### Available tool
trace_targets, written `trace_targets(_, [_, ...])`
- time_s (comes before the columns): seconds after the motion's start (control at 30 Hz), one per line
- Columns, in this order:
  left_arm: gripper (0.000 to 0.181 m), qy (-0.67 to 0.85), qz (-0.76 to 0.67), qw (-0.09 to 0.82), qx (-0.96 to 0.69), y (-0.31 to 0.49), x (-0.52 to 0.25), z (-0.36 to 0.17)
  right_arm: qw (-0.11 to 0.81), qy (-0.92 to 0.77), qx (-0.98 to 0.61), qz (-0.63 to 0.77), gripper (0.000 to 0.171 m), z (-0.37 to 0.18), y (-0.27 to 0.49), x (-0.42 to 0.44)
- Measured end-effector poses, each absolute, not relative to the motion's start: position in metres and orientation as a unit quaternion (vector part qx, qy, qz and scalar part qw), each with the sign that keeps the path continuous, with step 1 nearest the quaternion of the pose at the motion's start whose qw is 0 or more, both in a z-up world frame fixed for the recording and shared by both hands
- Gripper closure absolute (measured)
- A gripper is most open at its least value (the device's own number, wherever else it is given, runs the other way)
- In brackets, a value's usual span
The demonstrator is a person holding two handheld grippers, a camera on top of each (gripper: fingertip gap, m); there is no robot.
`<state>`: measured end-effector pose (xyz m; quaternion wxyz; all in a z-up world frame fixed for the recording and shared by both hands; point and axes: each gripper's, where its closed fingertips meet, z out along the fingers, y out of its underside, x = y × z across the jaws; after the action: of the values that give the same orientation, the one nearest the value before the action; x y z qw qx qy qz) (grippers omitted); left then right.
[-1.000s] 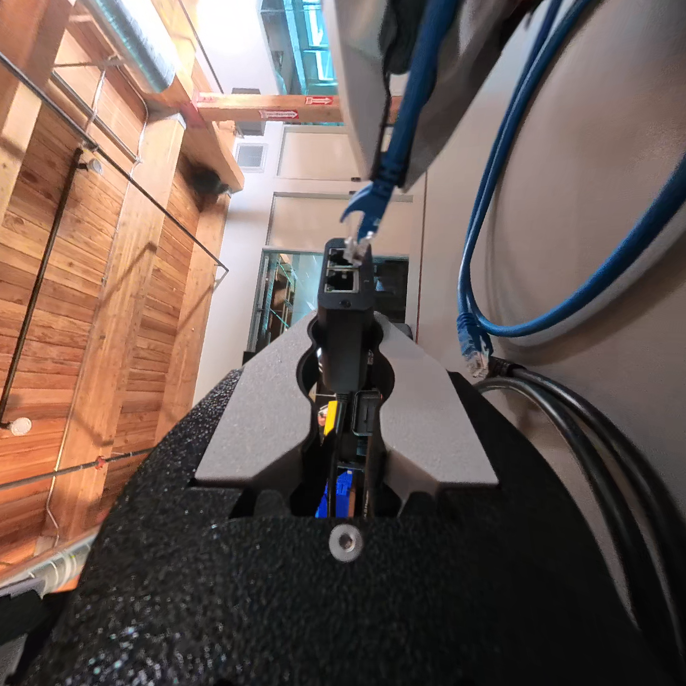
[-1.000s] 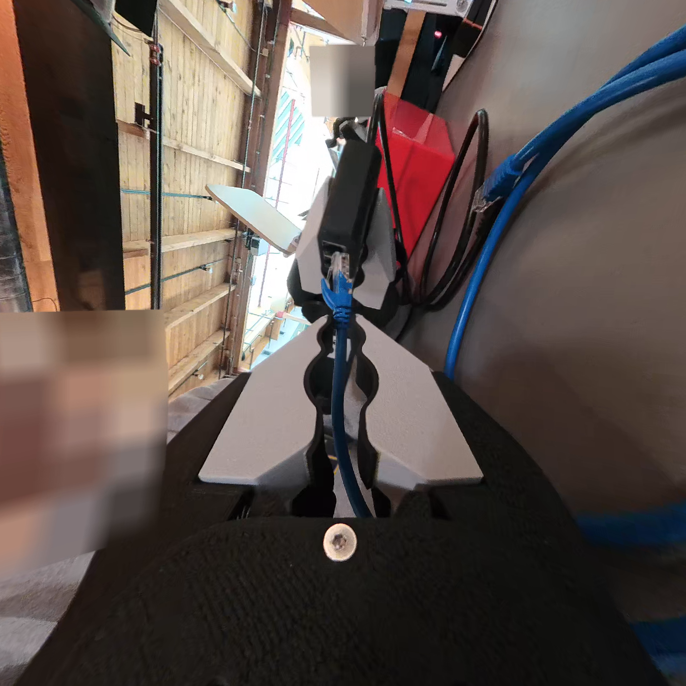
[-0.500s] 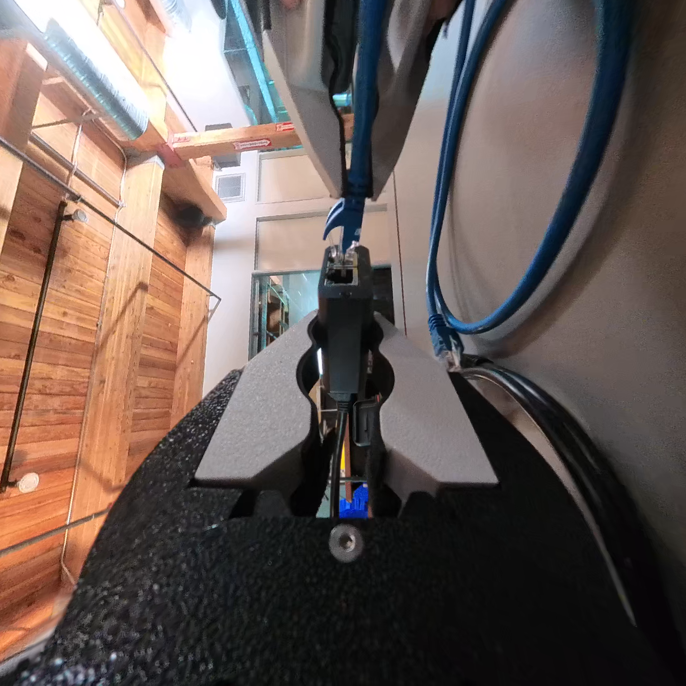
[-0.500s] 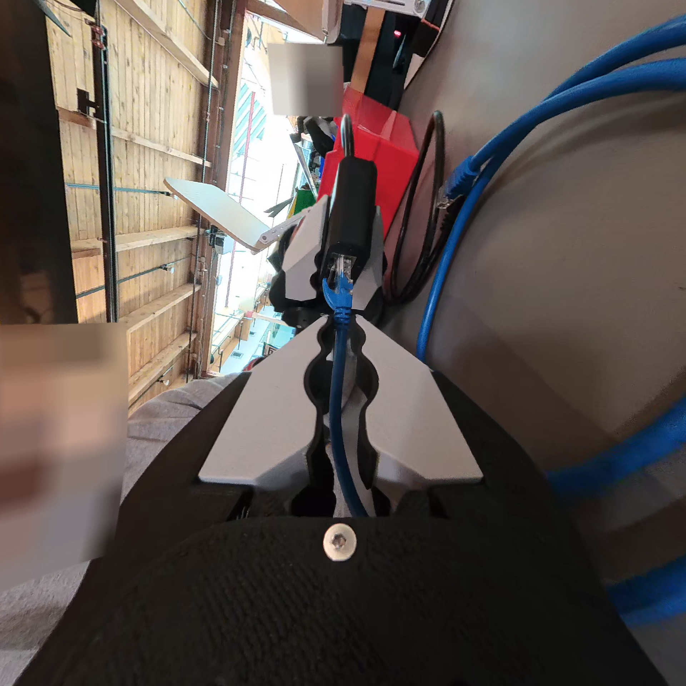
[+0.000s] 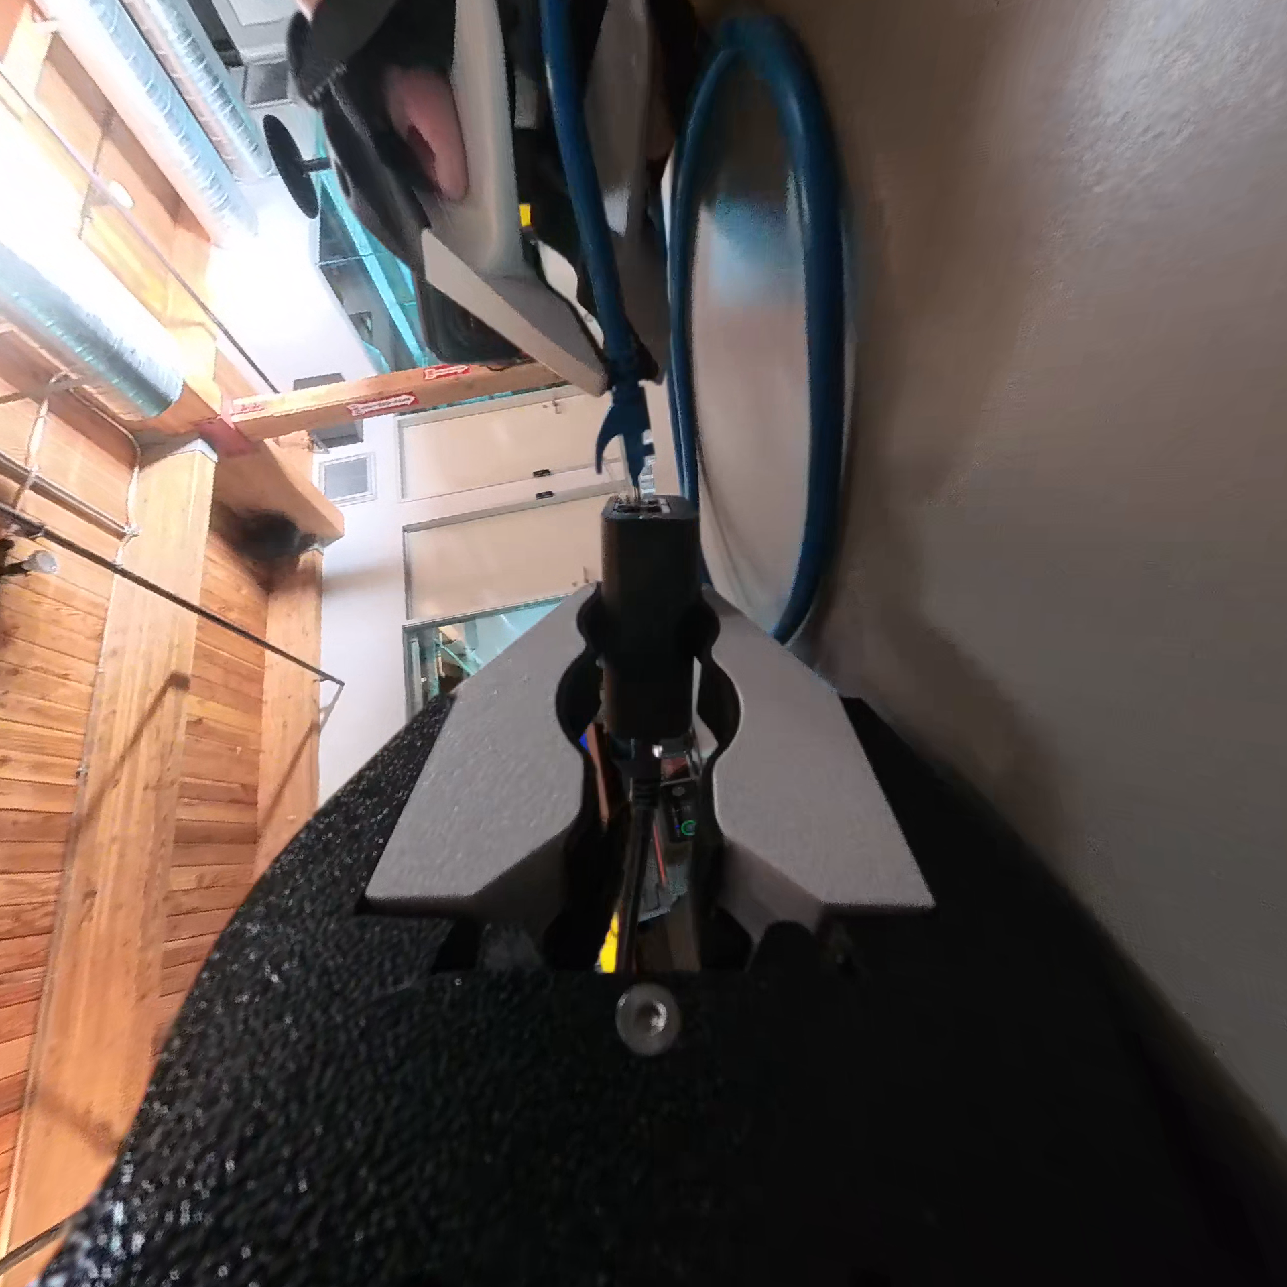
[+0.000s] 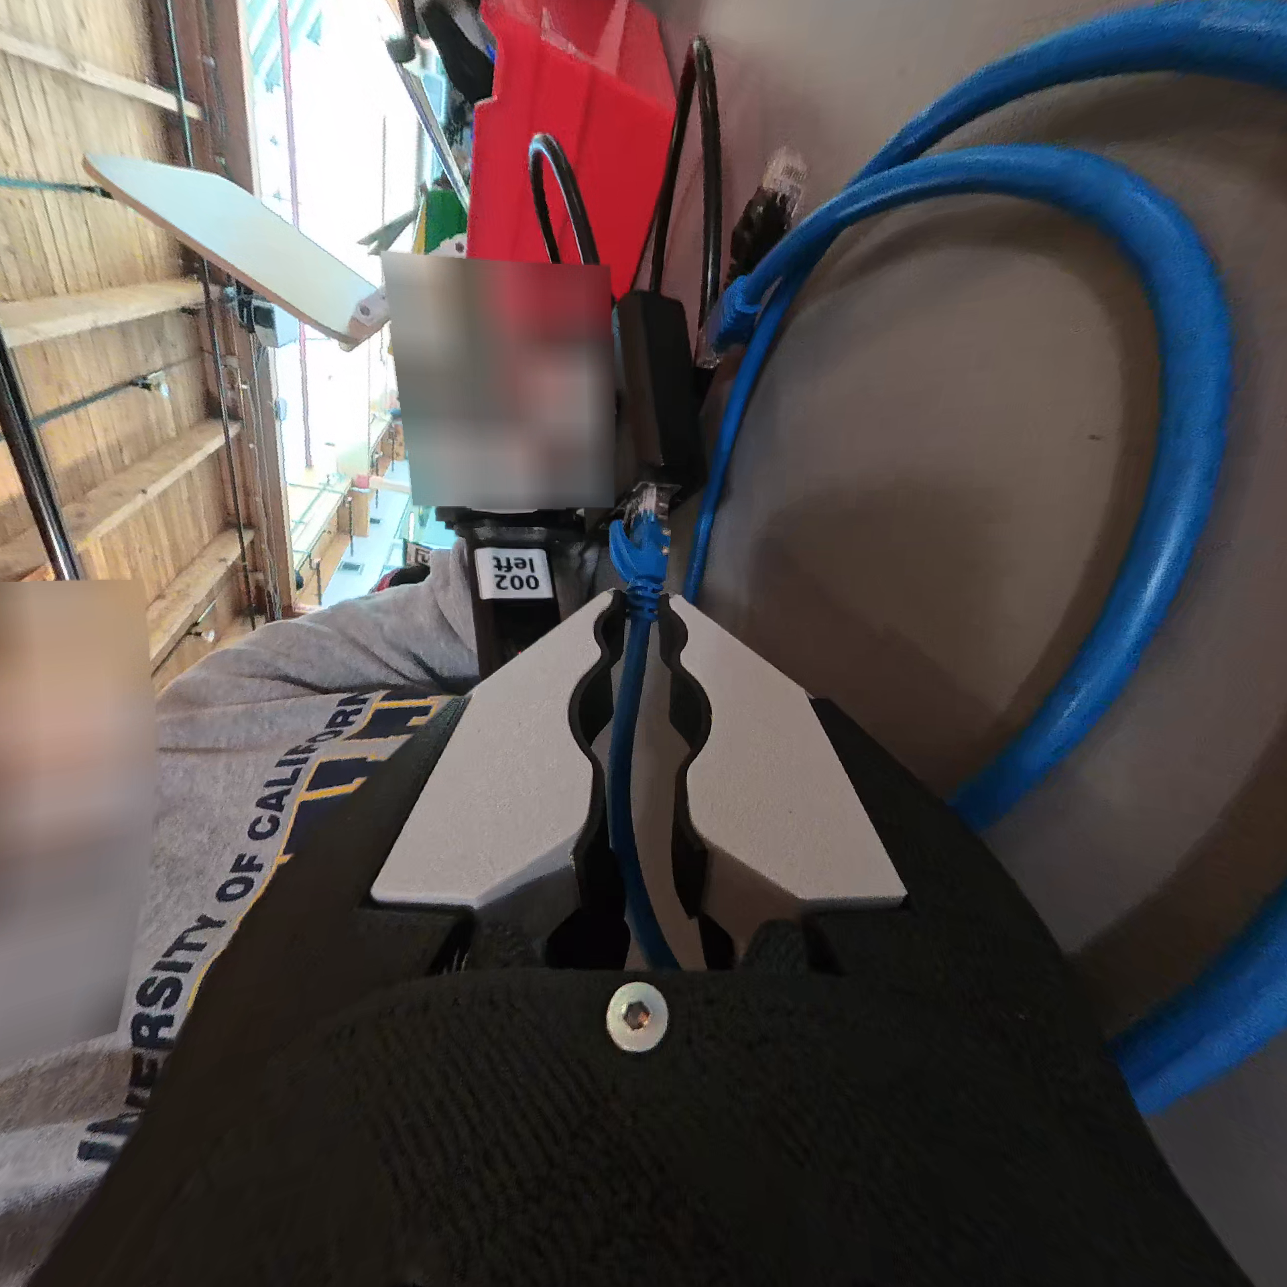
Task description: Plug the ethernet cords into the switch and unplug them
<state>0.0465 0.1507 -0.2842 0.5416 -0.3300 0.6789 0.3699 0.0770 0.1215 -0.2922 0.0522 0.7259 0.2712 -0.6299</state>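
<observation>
My left gripper is shut on a small black switch, which sticks out forward with its ports facing away. My right gripper is shut on a blue ethernet cord just behind its plug. The clear plug tip sits at the switch's port face; how deep it is in the port cannot be told. In the left wrist view the right gripper comes from above with the blue plug touching the switch's top end.
A grey table surface fills the right side. Loops of blue cord lie on it with a loose blue plug. Black cables and a red bin lie beyond. A person in a grey sweatshirt is at the left. Some 5 cm of space lies between my two pairs of fingers.
The two grippers have swung relative to each other while the plug stays at the switch's port end. The view has turned, and the blue loops now lie nearer.
</observation>
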Motion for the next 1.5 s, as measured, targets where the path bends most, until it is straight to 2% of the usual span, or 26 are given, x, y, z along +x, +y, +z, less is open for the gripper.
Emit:
trace_targets(0.17, [0.160,0.689,0.356,0.527,-0.348,0.149,0.047,-0.293,0.056,0.294,0.747,-0.594,0.163,-0.301,0.126,0.077])
trace_targets(0.3, [0.159,0.680,0.341,0.515,-0.395,0.155,0.043,-0.297,0.003,0.313,0.771,-0.555,0.161,-0.303,0.134,0.073])
trace_targets(0.5, [0.160,0.675,0.333,0.516,-0.410,0.155,0.043,-0.298,-0.139,0.419,0.768,-0.464,0.133,-0.300,0.137,0.073])
trace_targets(0.63, [0.160,0.671,0.324,0.518,-0.419,0.155,0.043,-0.298,-0.201,0.502,0.758,-0.365,0.138,-0.307,0.136,0.073])
trace_targets(0.77, [0.159,0.665,0.309,0.522,-0.436,0.156,0.043,-0.298,-0.217,0.541,0.745,-0.324,0.160,-0.313,0.136,0.067])
trace_targets(1.03, [0.159,0.651,0.233,0.540,-0.480,0.155,0.044,-0.297,-0.197,0.533,0.743,-0.355,0.161,-0.311,0.139,0.061])
trace_targets(1.5, [0.159,0.631,0.212,0.550,-0.504,0.157,0.044,-0.296,-0.192,0.528,0.756,-0.336,0.161,-0.306,0.144,0.057])
